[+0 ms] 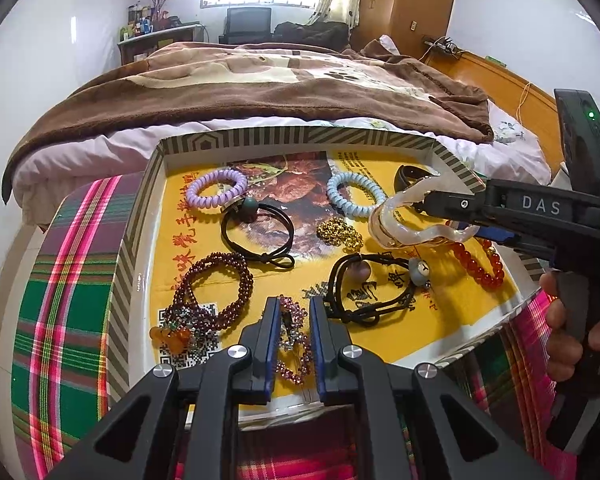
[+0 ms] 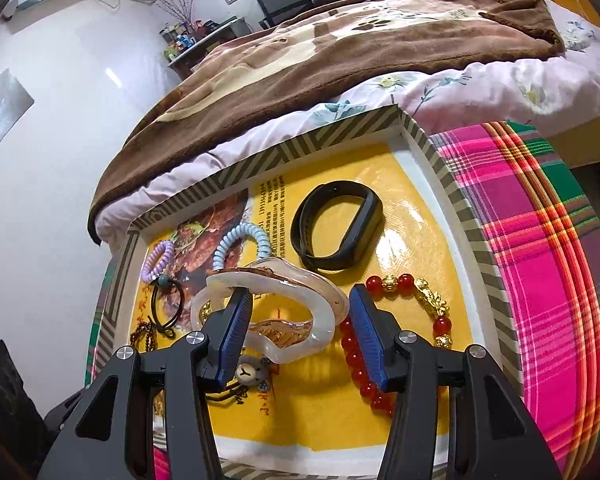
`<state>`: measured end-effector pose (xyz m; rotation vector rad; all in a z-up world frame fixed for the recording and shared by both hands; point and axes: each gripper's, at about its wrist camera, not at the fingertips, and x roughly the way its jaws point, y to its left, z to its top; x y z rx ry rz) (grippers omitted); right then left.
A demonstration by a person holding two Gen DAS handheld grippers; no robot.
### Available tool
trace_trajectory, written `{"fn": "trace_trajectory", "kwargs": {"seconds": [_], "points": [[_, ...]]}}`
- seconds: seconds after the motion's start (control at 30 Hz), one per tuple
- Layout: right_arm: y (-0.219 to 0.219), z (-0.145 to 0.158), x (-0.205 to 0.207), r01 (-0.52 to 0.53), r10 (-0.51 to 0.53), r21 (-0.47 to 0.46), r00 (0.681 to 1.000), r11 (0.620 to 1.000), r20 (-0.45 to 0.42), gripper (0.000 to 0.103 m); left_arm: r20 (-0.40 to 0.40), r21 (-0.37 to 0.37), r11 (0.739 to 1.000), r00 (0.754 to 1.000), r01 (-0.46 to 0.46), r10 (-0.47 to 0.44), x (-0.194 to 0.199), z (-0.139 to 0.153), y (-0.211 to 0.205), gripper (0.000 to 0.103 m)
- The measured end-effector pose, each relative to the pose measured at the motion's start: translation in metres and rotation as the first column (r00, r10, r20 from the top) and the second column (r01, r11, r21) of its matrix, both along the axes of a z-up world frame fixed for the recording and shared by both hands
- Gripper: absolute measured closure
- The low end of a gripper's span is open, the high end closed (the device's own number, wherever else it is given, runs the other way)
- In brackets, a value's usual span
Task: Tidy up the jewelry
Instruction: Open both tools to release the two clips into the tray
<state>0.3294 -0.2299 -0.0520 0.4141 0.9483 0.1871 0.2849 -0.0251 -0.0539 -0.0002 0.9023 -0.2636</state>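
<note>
- Left tool [image 1: 294, 320]: jaws nearly together, clenched on a pink beaded bracelet [image 1: 294, 344], which hangs or lies between the blue pads just over the near edge of the tray [image 1: 136, 248].
- Right tool [image 2: 296, 312]: jaws spread wide. The pearly hair clip [image 2: 268, 308] is threaded over the tool's left finger [image 2: 236, 320]; the other finger stands clear of the clip's outer edge. Judged hooked rather than pinched. The left wrist view shows the clip raised above the tray floor.
- Handling, beaded bracelet: light, limp, strung on thread or elastic. It will sag and swing. Pinch across a short run of beads, not a single one, which could roll out.
- Handling, hair clip: rigid, glossy, probably acrylic. Slippery on the pads and liable to chip if dropped. It can slide off one finger when the tool tilts. Better hold: across one flat arm of the loop.
- Other contents of the tray, all loose: lilac coil tie [image 1: 218, 188], blue coil tie [image 1: 352, 194], black fitness band [image 2: 336, 232], red bead bracelet [image 2: 380, 344], garnet bracelet [image 1: 216, 284], gold chain [image 1: 338, 234], black cord ties.
- Hard to read: the bracelet's lower loop is hidden behind the left tool's fingers. Whether it touches the tray floor cannot be told.
- The clip's spring or hinge side is not visible. The right tool covers part of the red bracelet and a bear charm [image 2: 246, 374].
- No sorting compartments are in view, so where each item belongs is unknown.
</note>
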Motion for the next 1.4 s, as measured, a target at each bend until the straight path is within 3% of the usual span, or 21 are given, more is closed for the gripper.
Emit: {"fn": "trace_trajectory", "kwargs": {"seconds": [0.13,0.23,0.33,0.93,1.0,1.13,1.4], "points": [[0.004,0.001,0.0,-0.009,0.01,-0.024,1.0,1.0,0.012,0.051,0.0,-0.009,1.0,1.0,-0.008,0.008,0.001,0.0,0.002,0.067],[0.005,0.001,0.0,-0.008,0.008,-0.018,1.0,1.0,0.015,0.051,-0.003,-0.007,1.0,1.0,-0.009,0.009,0.001,0.0,0.002,0.062],[0.004,0.002,-0.002,0.004,-0.004,-0.011,1.0,1.0,0.029,0.05,0.0,-0.011,1.0,1.0,-0.012,0.012,0.0,0.001,0.003,0.051],[0.001,0.017,-0.018,-0.006,0.009,-0.043,0.998,0.999,0.07,0.047,0.012,-0.002,1.0,0.999,-0.031,0.031,-0.011,0.014,0.005,0.037],[0.001,0.021,-0.023,-0.009,0.013,-0.056,0.997,0.998,0.082,0.043,0.018,0.0,0.999,0.999,-0.032,0.032,-0.015,0.018,0.006,0.036],[-0.001,0.033,-0.037,-0.011,0.018,-0.071,0.994,0.997,0.109,0.043,0.039,0.004,0.999,0.998,-0.05,0.05,-0.029,0.028,0.01,0.025],[0.004,0.057,-0.073,-0.031,0.052,-0.122,0.984,0.992,0.169,0.043,0.069,0.007,0.997,0.994,-0.08,0.079,-0.059,0.052,0.015,0.019]]}}
